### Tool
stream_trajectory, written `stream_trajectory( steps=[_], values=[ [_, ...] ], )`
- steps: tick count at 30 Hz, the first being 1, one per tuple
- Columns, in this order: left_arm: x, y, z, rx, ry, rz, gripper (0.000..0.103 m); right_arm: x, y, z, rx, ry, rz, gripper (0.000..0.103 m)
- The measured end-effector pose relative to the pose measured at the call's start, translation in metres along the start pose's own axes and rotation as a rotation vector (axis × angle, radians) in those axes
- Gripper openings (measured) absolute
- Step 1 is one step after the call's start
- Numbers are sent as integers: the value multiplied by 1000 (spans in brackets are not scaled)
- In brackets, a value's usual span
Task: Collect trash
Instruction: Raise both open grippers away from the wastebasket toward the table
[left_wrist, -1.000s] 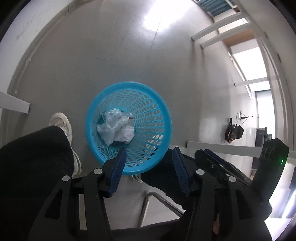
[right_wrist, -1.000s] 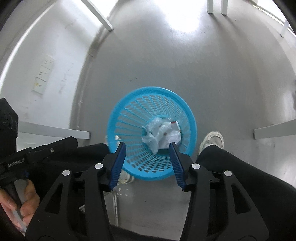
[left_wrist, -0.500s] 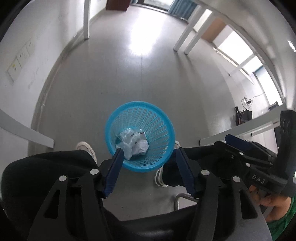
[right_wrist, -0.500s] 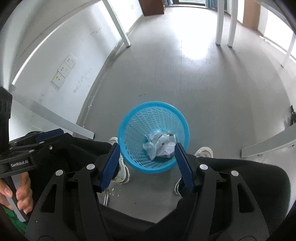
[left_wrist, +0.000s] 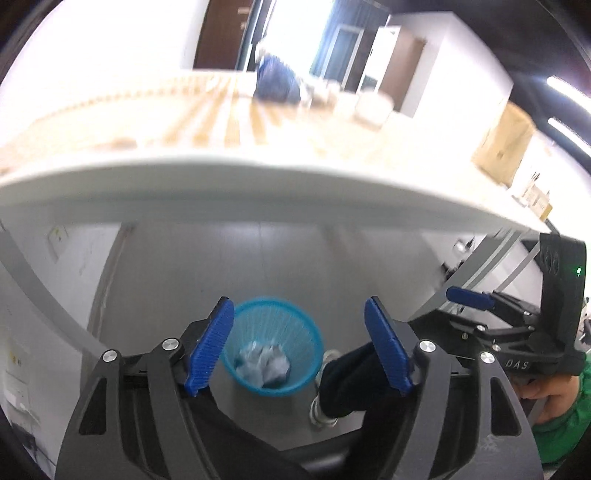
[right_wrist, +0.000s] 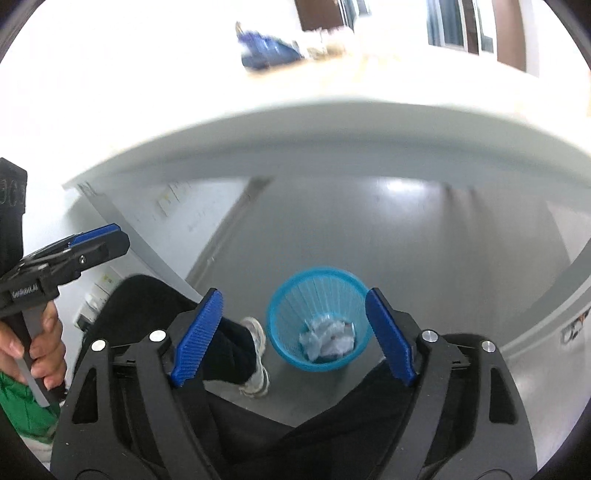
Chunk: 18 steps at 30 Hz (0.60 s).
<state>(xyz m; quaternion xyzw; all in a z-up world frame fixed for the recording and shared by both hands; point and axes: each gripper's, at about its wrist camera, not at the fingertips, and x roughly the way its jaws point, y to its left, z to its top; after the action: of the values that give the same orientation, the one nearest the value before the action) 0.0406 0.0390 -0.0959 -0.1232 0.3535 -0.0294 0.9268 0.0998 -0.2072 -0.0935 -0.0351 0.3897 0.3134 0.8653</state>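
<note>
My left gripper (left_wrist: 297, 347) and right gripper (right_wrist: 293, 334) have both just been opening and stand wide, nothing between the pads. At six o'clock below them, the blue basket (left_wrist: 308, 334) stands on the grey floor (right_wrist: 424, 240) under the tabletop (left_wrist: 258, 177), crumpled white trash (right_wrist: 327, 339) inside.
</note>
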Motion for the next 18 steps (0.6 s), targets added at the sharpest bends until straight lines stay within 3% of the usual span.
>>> stream_trajectory(
  steps=[9, 18],
  values=[
    [-50, 3, 41, -17, -132, -36, 83, -59, 12, 40, -34, -149, 39, 87],
    [-64, 7, 85, -36, -217, -77, 83, -63, 23, 103, -23, -264, 38, 94]
  ],
)
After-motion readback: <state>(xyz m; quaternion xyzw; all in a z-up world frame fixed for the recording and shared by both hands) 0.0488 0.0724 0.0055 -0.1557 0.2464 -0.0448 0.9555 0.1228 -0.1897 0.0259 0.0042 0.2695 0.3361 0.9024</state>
